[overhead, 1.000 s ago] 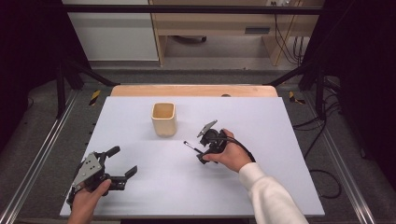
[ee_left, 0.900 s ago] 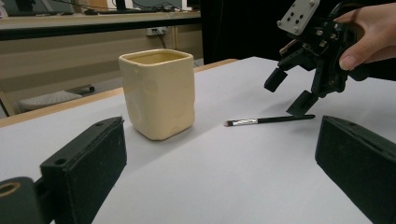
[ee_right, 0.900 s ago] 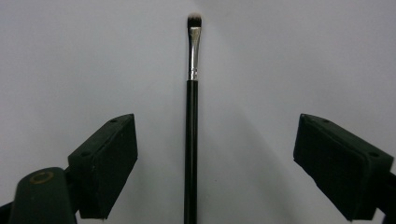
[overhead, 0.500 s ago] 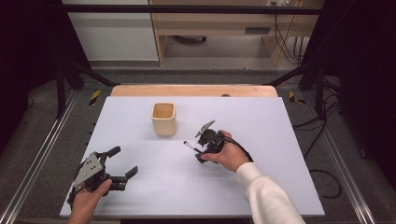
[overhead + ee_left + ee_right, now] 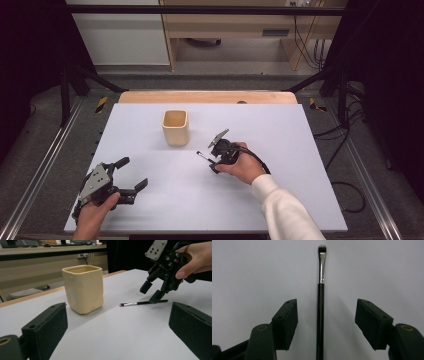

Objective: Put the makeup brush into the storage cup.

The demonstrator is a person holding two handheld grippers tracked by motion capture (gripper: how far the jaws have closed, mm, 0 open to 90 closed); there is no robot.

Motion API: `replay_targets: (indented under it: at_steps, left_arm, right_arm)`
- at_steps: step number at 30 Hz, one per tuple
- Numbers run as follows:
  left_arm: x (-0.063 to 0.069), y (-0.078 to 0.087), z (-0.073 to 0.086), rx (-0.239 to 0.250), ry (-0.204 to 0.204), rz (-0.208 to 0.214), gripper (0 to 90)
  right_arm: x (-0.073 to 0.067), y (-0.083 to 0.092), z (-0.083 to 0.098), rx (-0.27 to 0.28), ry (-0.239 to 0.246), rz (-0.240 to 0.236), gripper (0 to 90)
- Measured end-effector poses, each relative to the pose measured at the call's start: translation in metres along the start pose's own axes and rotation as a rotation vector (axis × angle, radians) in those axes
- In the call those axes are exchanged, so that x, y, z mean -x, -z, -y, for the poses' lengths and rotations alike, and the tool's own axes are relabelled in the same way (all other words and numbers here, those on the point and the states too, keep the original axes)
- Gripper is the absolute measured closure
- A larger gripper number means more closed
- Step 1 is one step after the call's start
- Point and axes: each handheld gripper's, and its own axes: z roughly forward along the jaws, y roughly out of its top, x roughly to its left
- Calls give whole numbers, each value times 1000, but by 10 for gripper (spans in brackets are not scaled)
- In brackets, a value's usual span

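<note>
A thin black makeup brush [image 5: 320, 307] with a silver ferrule lies flat on the white table; it also shows as the brush [image 5: 203, 156] and the brush [image 5: 140, 303]. My right gripper [image 5: 326, 325] is open, its jaws astride the handle, one on each side, not touching it. In the high view the right gripper [image 5: 216, 156] points down at the table's middle. A cream square cup [image 5: 175, 127] stands upright just beyond, empty as far as I can see, also the cup [image 5: 83, 288]. My left gripper [image 5: 131, 173] rests open near the front left corner.
The white table top [image 5: 280, 130] has a wooden strip along its far edge. Metal rails run down both sides, and a black frame bar crosses above. Cables lie on the floor to the right.
The right gripper has shifted very slightly; the left gripper, cup and brush stay where they were.
</note>
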Motion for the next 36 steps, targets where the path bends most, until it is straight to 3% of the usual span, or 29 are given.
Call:
replay_targets:
  at_steps: [16,36]
  left_arm:
    - [1,-1,0,2,-1,9,19]
    - [1,-1,0,0,-2,12,19]
  right_arm:
    - [-3,-1,1,-8,18,-16,516]
    - [-7,-2,0,-13,-5,-27,704]
